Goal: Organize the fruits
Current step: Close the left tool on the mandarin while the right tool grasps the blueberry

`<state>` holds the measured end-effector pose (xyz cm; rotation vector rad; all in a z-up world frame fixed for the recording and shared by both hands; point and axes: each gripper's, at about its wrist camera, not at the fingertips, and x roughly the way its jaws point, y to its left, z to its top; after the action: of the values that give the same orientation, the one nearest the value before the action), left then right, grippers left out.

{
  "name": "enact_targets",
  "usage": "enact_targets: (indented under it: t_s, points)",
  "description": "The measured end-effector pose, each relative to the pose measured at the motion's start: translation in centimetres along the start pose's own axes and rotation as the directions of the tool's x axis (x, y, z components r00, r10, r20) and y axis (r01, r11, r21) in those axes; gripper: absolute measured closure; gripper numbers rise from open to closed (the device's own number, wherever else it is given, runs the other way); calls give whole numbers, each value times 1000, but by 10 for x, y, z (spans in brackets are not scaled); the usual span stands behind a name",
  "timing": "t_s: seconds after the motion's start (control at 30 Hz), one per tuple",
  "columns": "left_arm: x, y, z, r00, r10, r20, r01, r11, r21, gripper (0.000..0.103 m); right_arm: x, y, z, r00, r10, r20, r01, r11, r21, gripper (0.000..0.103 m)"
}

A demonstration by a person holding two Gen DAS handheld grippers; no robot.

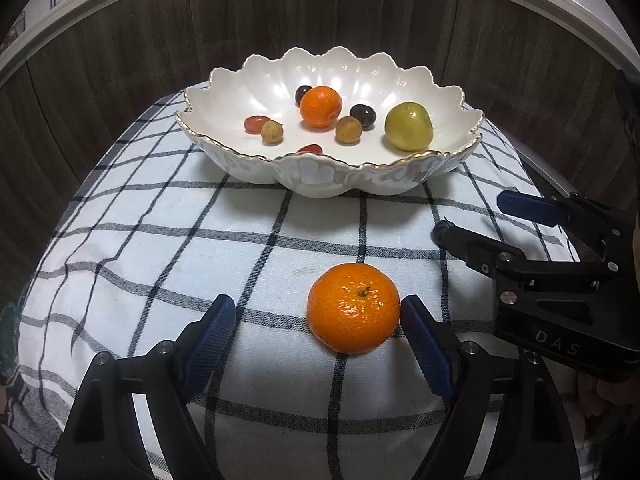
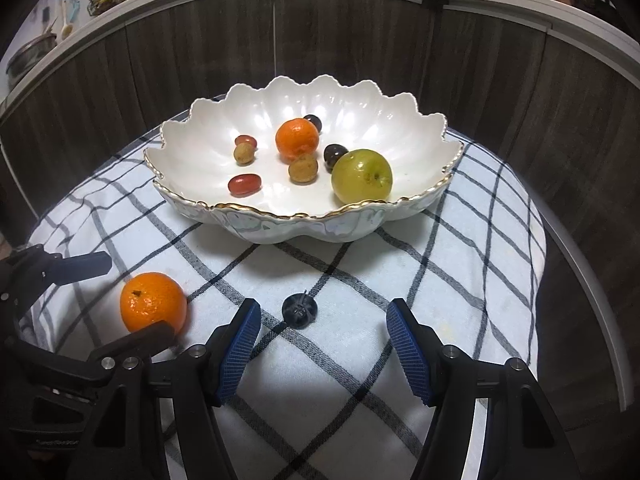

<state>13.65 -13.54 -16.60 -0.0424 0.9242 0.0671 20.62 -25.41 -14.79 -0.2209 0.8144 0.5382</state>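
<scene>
A loose mandarin (image 1: 354,308) (image 2: 154,308) lies on the checked cloth, stem up. My left gripper (image 1: 318,308) (image 2: 120,300) stands open around it: the right pad (image 1: 416,332) is at the fruit's side, the left pad (image 1: 212,332) well away. A small dark round fruit (image 2: 299,310) with a stalk lies on the cloth just ahead of my right gripper (image 2: 324,308) (image 1: 472,220), which is open and holds nothing. Behind them stands a white scalloped bowl (image 1: 320,162) (image 2: 280,216) with a gold rim, holding another mandarin (image 1: 321,106), a yellow-green apple (image 2: 362,176) and several small fruits.
The checked cloth (image 1: 260,248) covers a rounded table that drops off at left and right. Dark wood panelling (image 2: 360,40) curves close behind the bowl, with a white counter edge above it. A hand shows at the lower right of the left wrist view.
</scene>
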Motion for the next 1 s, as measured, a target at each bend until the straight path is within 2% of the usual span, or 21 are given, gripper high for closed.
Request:
enact_targets:
  t_s: [0.3,0.33,0.4,0.47,0.53,0.6,0.73,1.0]
  points:
    - [5,0,-2,999,-46,2,46,999,3,36,10,3,2,1000,12,-16,-13,1000,-18,38]
    - [5,-1,-2,999,-50,4,50,999,6,38,12,3,2,1000,14,-18,-15,1000,-22,40]
    - [4,-1,-3,998,-61,6,61,998,9,43,15,6,2,999,20,-27,-21,999,-31,52]
    - [4,-2,-3,997,-71,8,71,997,13,46,19,8,2,999,29,-40,-30,999,-38,56]
    - [4,-3,-3,996,-85,12,85,996,15,53,21,8,1,998,33,-47,-34,999,-40,59]
    - [3,-5,-2,995,-93,16,93,995,25,57,22,9,0,998,37,-53,-39,998,-41,68]
    - [2,-4,-2,995,-97,19,96,995,27,58,22,10,-1,997,49,-52,-51,998,-47,80]
    - [2,-2,-1,996,-87,17,87,996,17,58,19,9,0,997,60,-47,-62,998,-32,80]
